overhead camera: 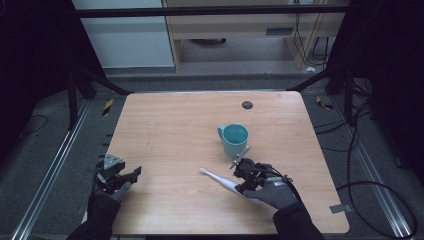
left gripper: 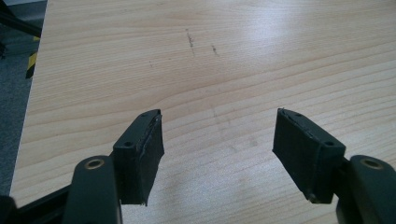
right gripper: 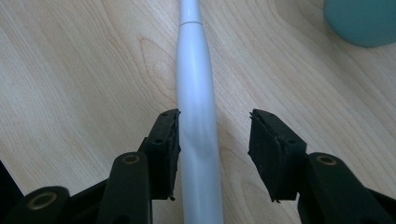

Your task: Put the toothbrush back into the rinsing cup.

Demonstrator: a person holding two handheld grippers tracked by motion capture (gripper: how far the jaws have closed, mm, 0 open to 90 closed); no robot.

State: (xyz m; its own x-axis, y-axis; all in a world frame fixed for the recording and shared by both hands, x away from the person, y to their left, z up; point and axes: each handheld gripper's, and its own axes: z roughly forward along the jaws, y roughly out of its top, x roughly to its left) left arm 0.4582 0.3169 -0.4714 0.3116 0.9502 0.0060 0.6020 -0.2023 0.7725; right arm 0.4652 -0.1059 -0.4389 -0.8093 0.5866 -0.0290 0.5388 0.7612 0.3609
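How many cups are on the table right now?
1. The teal cup stands right of the table's centre, just beyond the right gripper, whose open jaws straddle the white toothbrush.

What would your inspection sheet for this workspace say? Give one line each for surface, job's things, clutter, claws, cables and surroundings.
Surface: wooden table, faint scuff marks.
Job's things: white toothbrush lying flat; teal mug upright beyond it.
Clutter: dark round disc near the far edge.
Claws: right claw open, straddling the toothbrush handle; left claw open over bare wood.
Cables: black cables on the floor at right.
Surroundings: dark frame, pale cabinets behind.
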